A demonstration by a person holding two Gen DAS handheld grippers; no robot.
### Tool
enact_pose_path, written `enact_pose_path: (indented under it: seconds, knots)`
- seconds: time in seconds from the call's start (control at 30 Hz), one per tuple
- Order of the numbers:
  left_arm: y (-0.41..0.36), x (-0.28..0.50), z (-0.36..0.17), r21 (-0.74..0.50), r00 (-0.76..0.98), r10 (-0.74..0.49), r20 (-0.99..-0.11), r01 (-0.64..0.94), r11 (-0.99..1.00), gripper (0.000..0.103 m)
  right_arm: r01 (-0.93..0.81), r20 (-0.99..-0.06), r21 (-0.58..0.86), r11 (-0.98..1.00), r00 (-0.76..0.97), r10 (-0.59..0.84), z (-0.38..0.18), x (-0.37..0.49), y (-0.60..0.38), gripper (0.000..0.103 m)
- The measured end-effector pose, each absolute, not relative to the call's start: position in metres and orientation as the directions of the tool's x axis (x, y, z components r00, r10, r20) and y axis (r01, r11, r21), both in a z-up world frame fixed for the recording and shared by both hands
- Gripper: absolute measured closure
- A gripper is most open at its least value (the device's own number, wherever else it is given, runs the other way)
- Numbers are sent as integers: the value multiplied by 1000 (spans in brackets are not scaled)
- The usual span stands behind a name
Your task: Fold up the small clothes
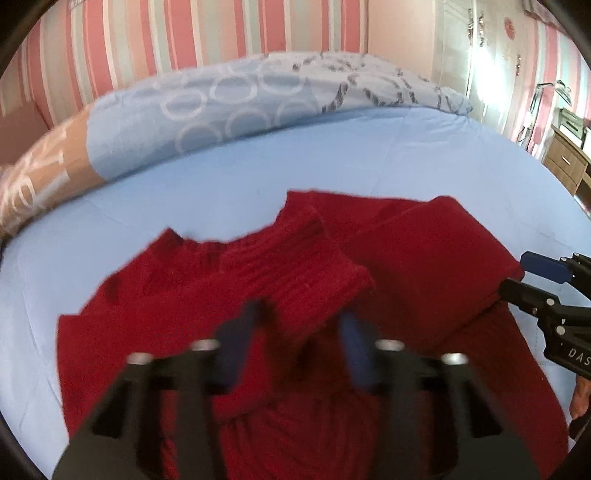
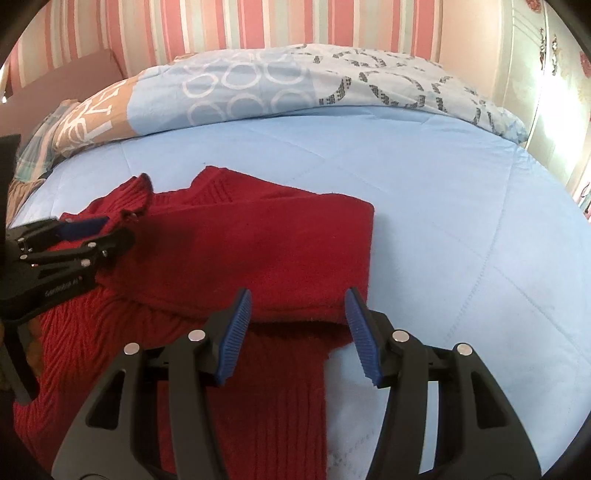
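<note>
A small red knit sweater lies on the light blue bed, with both sleeves folded across its body. My left gripper is open, its blue pads either side of the ribbed cuff of one sleeve, which lies on the sweater's chest. My right gripper is open and empty, just above the folded right sleeve near the sweater's right edge. The right gripper shows at the right edge of the left wrist view; the left gripper shows at the left of the right wrist view.
A rolled patterned blue and tan duvet lies along the far side of the bed against a pink striped wall. A white wardrobe and a wooden drawer unit stand to the right.
</note>
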State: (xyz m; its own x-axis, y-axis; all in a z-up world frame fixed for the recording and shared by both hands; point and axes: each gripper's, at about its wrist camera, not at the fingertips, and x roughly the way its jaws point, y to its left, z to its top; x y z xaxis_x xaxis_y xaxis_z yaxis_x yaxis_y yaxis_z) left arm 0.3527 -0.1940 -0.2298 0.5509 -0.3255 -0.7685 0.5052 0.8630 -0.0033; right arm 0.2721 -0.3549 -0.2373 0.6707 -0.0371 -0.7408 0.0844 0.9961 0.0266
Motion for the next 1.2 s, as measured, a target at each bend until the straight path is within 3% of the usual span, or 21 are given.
enact_pose_path:
  seconds: [0.1,0.37,0.5,0.73,0.83,0.9,0.97,1.03,1.1,1.2]
  knots:
    - [-183,359,-232,-39,535,-333,-776,487,873,93,54,-750,62,997,661,11,-235,282,-357,38]
    - [-123,366,-214,-86,587,-329,-739,402,911,94,2,-737,64,998,674,45,-221,307,-347,31]
    - [-85,363,-212,-44,622,-262,-738,342,938,94,-17,-738,103,995,669,88,-220,322,-338,24]
    - [-34,346,-234,-78,626,-240,-742,276,958,94,47,-773,206,977,620,133,-245,341,-341,23]
    - [-16,345,-243,-124,613,-250,-750,241,963,75,52,-776,201,978,618,126,-249,337,-340,23]
    - [-3,344,-243,-152,623,-272,-733,240,959,54,38,-773,189,981,622,125,-249,333,-339,23]
    - [5,343,-240,-166,621,-302,-723,268,949,54,21,-770,162,987,628,113,-248,328,-336,23]
    - [13,344,-238,-195,595,-345,-726,303,933,47,15,-767,138,990,635,97,-248,326,-336,23]
    - [20,344,-233,-233,589,-388,-709,324,917,25,19,-762,137,990,641,93,-247,324,-338,22]
    - [20,347,-224,-277,587,-432,-685,338,899,25,37,-757,132,991,648,77,-247,323,-341,22]
